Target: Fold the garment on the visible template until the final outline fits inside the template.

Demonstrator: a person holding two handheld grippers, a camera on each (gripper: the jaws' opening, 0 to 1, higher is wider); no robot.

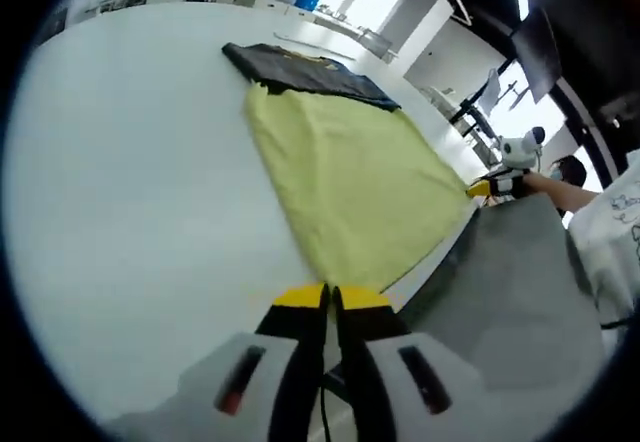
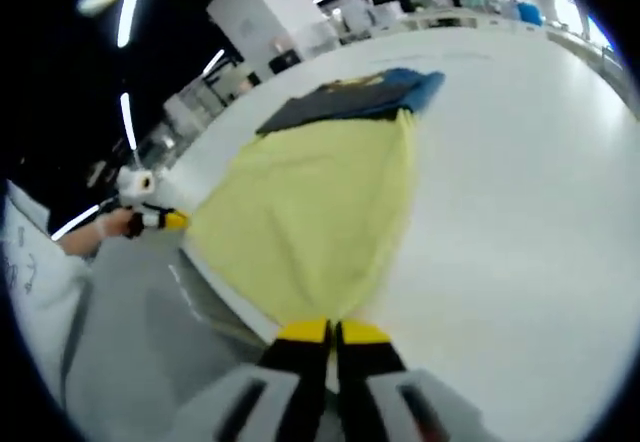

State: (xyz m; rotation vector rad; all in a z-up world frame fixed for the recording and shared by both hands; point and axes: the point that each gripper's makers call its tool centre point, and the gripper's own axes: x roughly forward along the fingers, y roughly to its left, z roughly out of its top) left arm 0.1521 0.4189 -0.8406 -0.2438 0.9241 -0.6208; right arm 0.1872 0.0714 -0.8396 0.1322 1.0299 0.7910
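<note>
A yellow garment (image 1: 350,172) lies spread flat on the white table (image 1: 130,192), reaching the table's near edge. My left gripper (image 1: 328,297) is shut, its yellow tips pinching one near corner of the cloth. In the right gripper view the same yellow garment (image 2: 310,212) runs away from my right gripper (image 2: 333,332), which is shut on the other near corner. Each gripper appears in the other's view: the right gripper (image 1: 488,188) and the left gripper (image 2: 165,220). A dark template (image 1: 300,70) with a blue edge (image 2: 350,102) lies at the garment's far end, partly under it.
The table edge (image 1: 440,262) runs just beside both grippers, with grey floor (image 1: 520,292) below. A person's hand and white printed sleeve (image 1: 615,227) hold the right gripper. Shelves and benches (image 2: 450,2) stand beyond the table's far side. Bare white tabletop (image 2: 520,182) lies beside the cloth.
</note>
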